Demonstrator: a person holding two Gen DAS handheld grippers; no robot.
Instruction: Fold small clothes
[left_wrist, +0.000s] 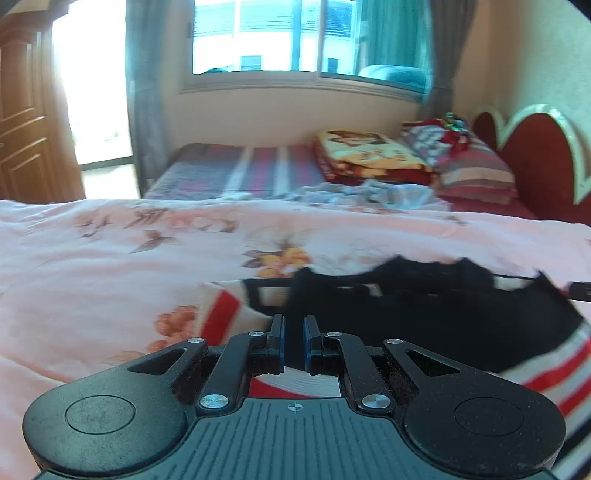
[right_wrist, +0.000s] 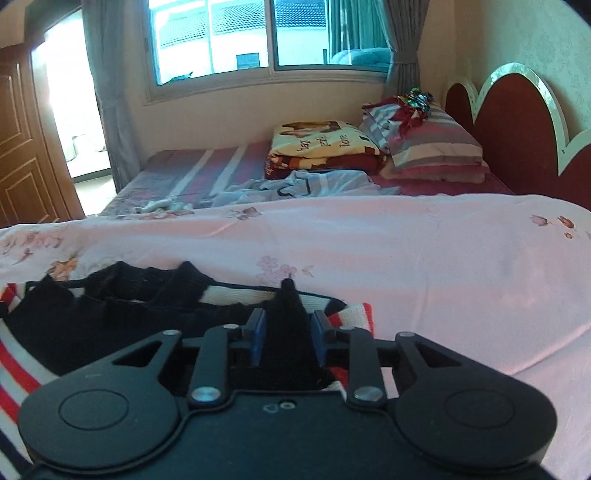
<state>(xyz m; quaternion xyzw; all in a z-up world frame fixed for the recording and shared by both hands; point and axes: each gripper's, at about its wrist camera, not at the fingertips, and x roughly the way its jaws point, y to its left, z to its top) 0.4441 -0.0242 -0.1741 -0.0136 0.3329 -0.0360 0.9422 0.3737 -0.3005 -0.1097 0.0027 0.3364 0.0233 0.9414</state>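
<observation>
Black garment (right_wrist: 284, 332) between right gripper (right_wrist: 287, 338) fingers

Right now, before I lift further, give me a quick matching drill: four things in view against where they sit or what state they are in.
Things:
1. right tool
2. black sweater with red and white stripes
3. folded cartoon blanket
4. light blue garment

States:
A. crumpled on the far bed
B. stacked beside the striped pillows
C. pinching a peak of black knit
D. spread on the pink floral sheet

Pairs: 1-C, 2-D, 3-B, 4-A
</observation>
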